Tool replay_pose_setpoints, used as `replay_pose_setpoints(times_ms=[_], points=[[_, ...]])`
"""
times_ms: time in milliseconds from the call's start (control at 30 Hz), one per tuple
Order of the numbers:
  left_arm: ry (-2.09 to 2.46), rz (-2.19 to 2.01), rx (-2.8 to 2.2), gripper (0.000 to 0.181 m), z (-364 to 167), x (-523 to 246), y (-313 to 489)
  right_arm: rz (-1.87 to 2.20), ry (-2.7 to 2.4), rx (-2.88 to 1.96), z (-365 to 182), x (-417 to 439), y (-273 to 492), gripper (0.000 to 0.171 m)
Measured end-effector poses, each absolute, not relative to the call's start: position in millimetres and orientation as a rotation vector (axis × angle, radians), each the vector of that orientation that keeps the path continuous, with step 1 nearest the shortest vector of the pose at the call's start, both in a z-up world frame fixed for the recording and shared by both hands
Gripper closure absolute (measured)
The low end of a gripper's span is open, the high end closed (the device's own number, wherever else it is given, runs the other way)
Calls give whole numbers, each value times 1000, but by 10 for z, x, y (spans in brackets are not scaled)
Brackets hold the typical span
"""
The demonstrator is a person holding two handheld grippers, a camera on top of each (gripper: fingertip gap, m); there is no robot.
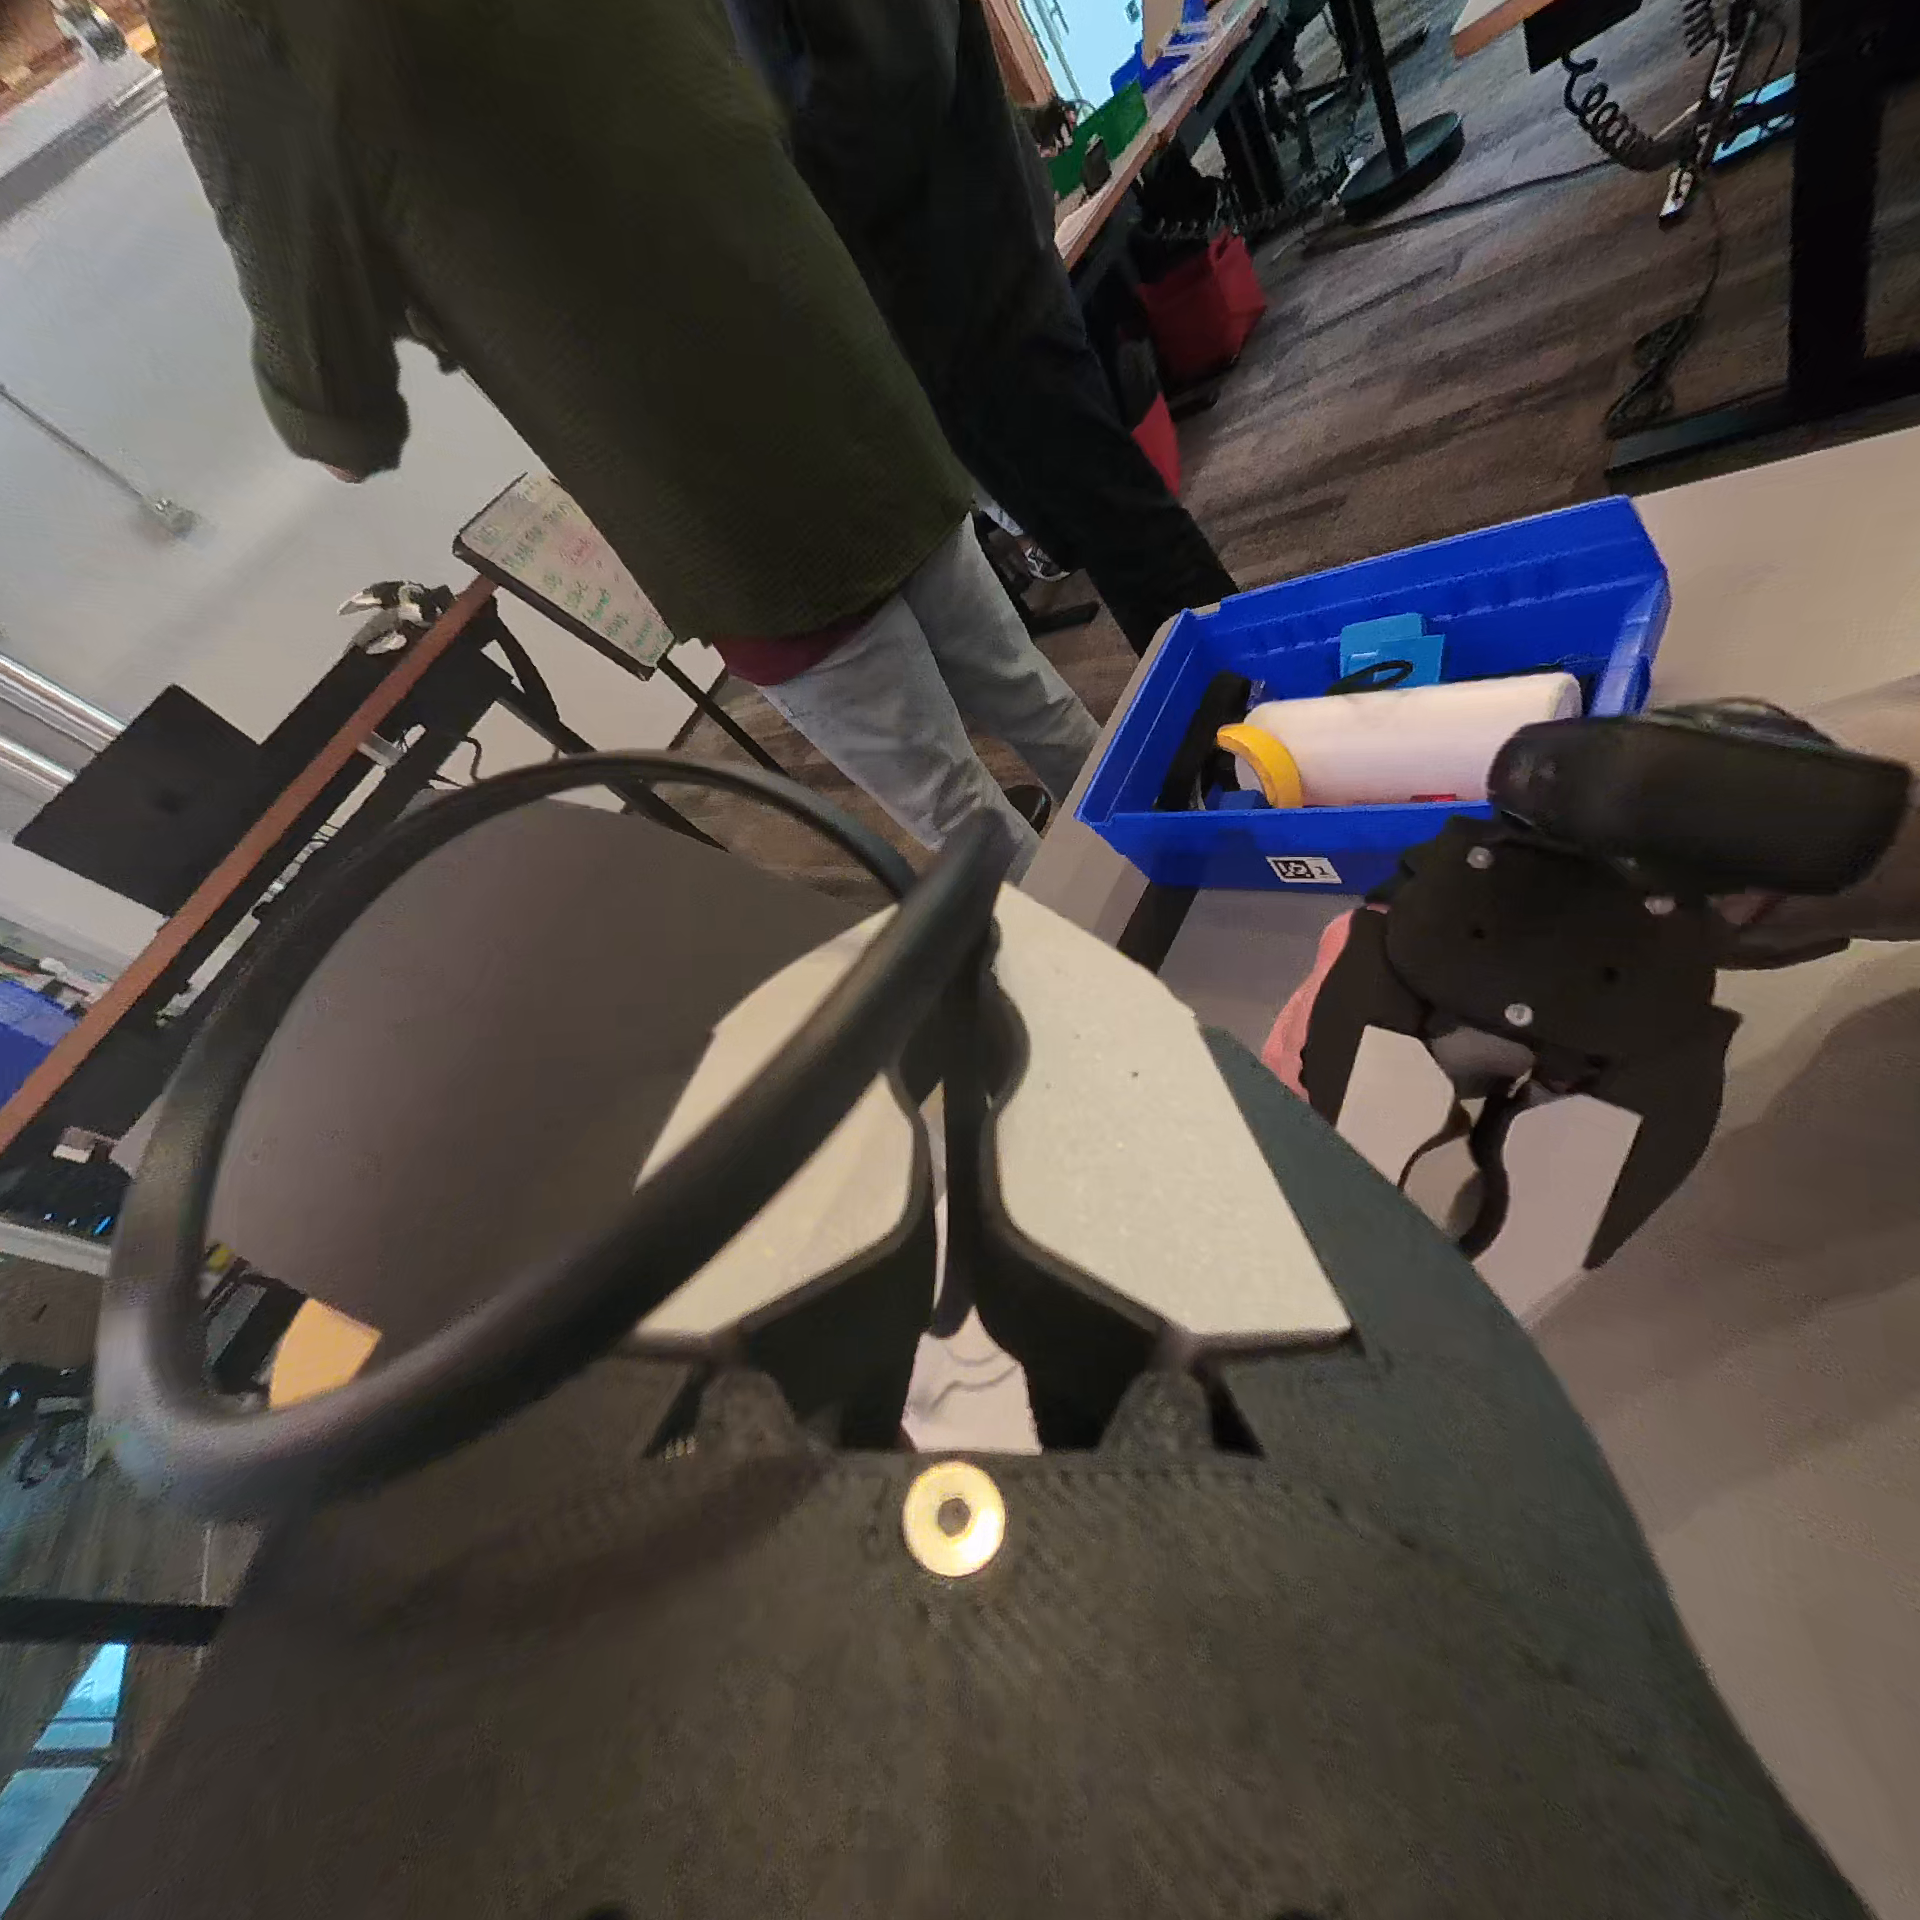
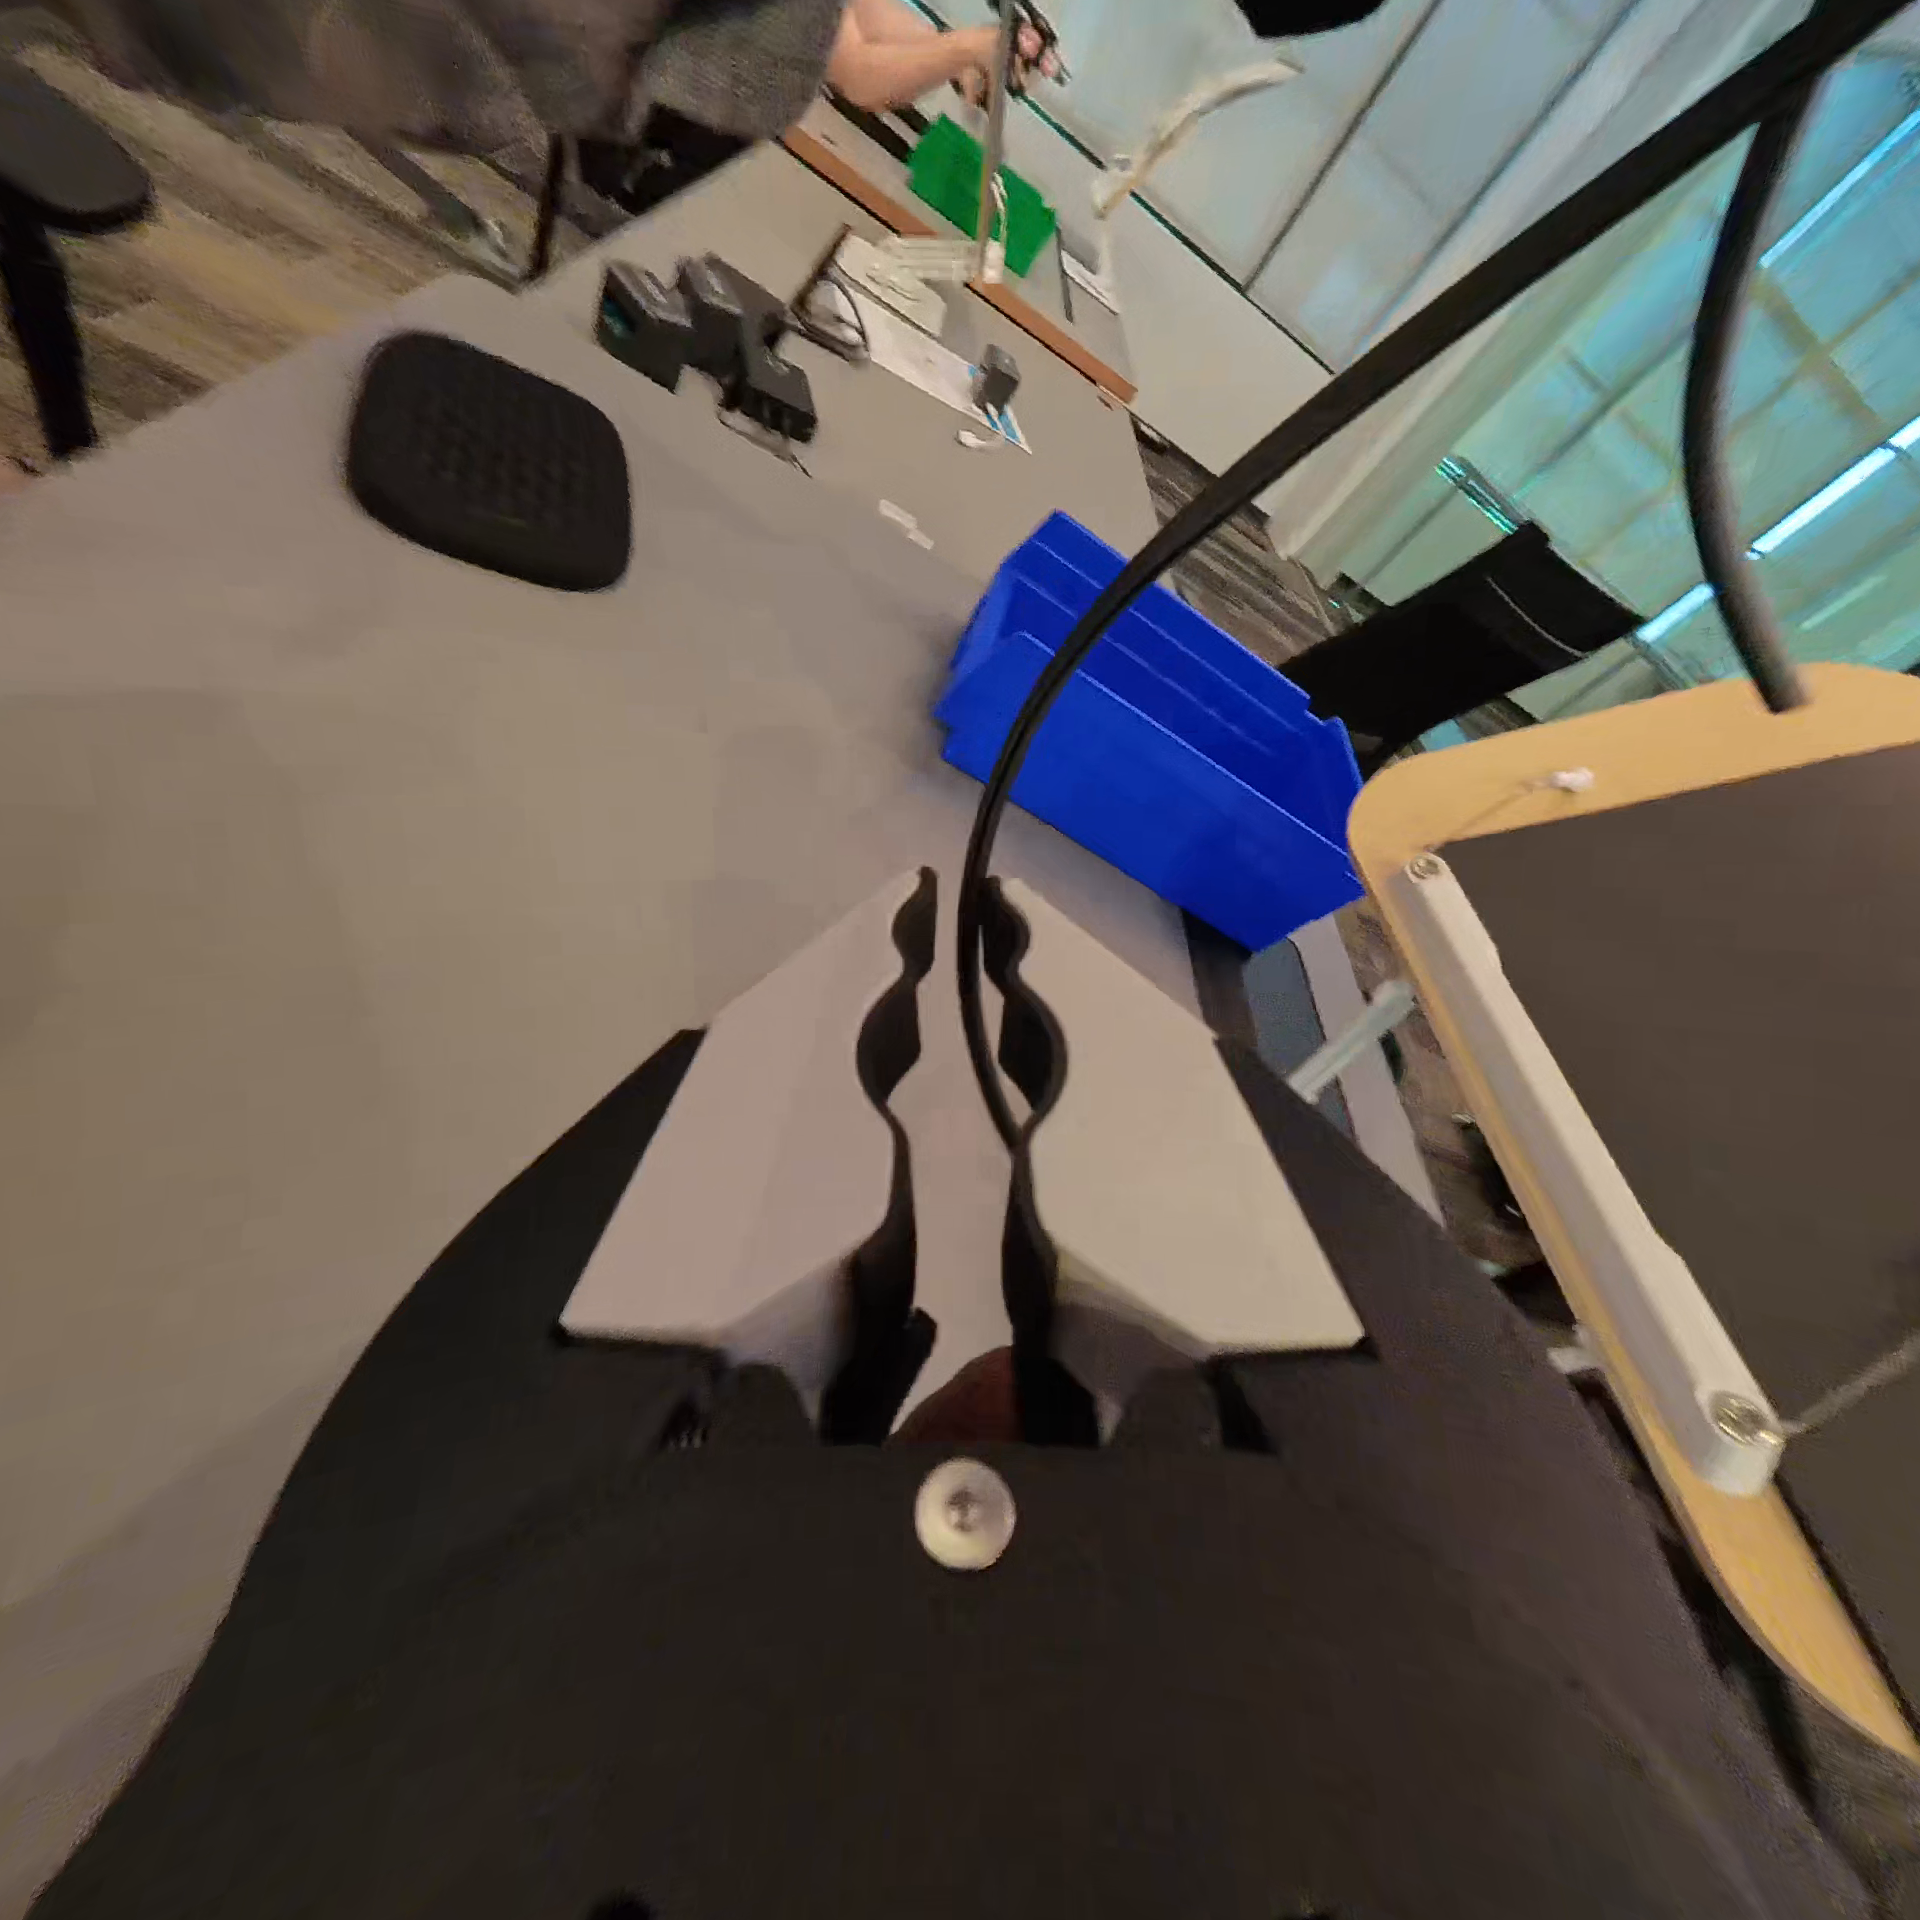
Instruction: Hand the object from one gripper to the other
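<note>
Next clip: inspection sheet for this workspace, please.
Surface: grey tabletop, mostly bare.
Job's things: thin black cable loop, pinched in the left gripper.
Clutter: blue plastic bin holding a white roll; black textured pad.
Grippers: left shut on the loop; right gripper open, apart from the left.
Cables: a black cable runs between the right gripper's fingers, unclamped.
Surroundings: person in green sweater, other desks.
</note>
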State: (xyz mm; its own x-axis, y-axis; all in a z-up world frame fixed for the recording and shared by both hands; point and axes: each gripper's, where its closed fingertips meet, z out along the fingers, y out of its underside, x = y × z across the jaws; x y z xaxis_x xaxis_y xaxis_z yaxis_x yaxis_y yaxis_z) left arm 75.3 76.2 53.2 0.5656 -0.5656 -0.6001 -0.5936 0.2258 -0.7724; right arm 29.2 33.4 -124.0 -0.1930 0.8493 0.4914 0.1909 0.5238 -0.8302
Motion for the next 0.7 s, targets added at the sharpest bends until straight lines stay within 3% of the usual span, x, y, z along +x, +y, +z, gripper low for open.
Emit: replay_pose_setpoints(times_ms=[100,167,200,233,433,700], points=[[1067,16,-1423,181,553,760,760,846,-1679,-914,-1151,333,311,136],[1072,-1,-1430,181,545,770,753,813,-1655,-918,-1128,327,362,126],[1071,-16,-1428,181,546,786,740,777,-1643,-904,-1129,315,387,157],[1075,-14,-1428,181,539,794,729,729,-1637,-901,-1146,299,423,171],[1164,-179,-1425,181,446,915,457,459,-1471,-979,-1019,388,958,171],[1241,-368,-1605,181,-177,915,308,102,-1201,-780,-284,807,1224,171]])
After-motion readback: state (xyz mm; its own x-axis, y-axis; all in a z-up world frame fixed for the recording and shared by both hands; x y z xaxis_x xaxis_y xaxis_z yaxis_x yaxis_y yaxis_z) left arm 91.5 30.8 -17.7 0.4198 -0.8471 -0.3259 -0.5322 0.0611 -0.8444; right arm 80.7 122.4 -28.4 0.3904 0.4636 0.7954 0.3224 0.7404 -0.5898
